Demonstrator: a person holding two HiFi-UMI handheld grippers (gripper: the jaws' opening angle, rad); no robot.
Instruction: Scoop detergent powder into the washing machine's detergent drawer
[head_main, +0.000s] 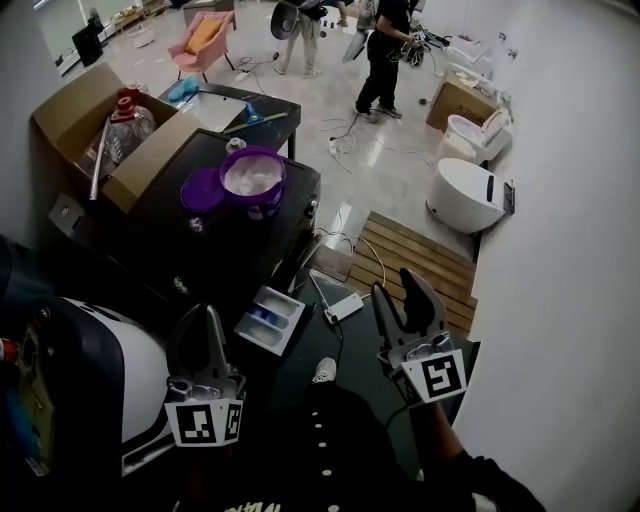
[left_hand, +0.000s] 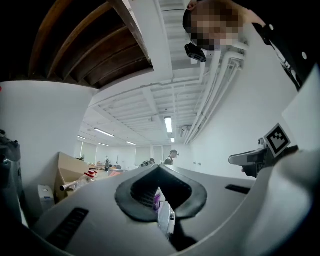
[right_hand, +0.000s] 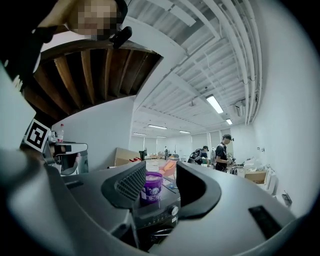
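1. on the washer (head_main: 170, 250) top, the tub (head_main: 252, 178) of white powder stands open. its lid (head_main: 200, 190) lies just beside it, so the powder is free to reach into.
2. below the washer's front edge the drawer (head_main: 270, 318) stands pulled out with its compartments facing up, ready to take powder. it is too small to tell if any is in yet.
3. the left gripper (head_main: 207, 318) hangs low near the drawer, jaws together on nothing, seemingly just parked.
4. the right gripper (head_main: 395, 282) is empty, its jaws apart. its own view frames the tub well off between them, so i judge it is lining up to reach there.
5. no scoop shows. one may sit inside the tub, but i cannot tell.
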